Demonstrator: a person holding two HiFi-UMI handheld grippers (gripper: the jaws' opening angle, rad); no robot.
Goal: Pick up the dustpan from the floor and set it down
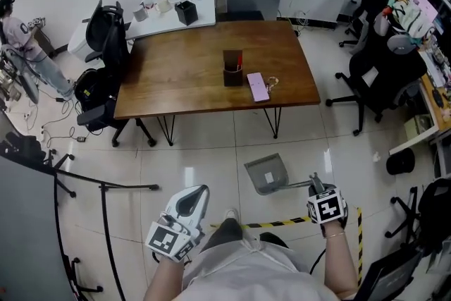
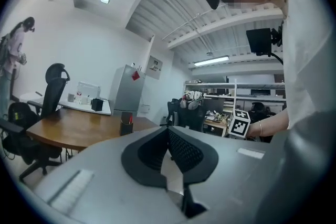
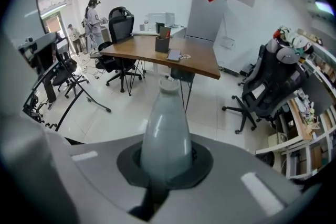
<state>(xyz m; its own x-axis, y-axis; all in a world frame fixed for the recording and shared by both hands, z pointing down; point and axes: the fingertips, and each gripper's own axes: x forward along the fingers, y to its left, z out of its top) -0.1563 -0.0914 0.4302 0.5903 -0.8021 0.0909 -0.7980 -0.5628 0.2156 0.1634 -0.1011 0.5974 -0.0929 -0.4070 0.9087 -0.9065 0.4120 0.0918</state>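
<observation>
Gripping the dustpan [image 1: 267, 173] by its handle [image 3: 165, 134], the right gripper [image 1: 314, 186] is doing all the work of the task. Its jaws are clamping tight on the grey handle, which is standing out from between them in the right gripper view and tapering toward a ringed end. That gripper is pointing steeply downward, which suits a thing that lies low. The handle is the one narrow part the jaws can close around, while the wide scoop is hanging out to the side.

The scoop is sitting over the pale floor [image 1: 197, 158] in front of the person, between the wooden table [image 1: 183, 74] and the yellow-and-black tape [image 1: 282, 223]. Whether it is resting on the tiles or hanging just clear of them is hard to tell from above. No shadow is separating it plainly from the floor.

The left gripper [image 1: 199, 192] is being held level at the person's other side, well apart from the dustpan. Its dark pads are meeting in its own view with nothing between them, so it is idling out of the way.

Judging from this, the pick-up is under way or just made, and the set-down is not yet done. A one-sided hold on a long handle is likely letting the scoop swing or tip.
</observation>
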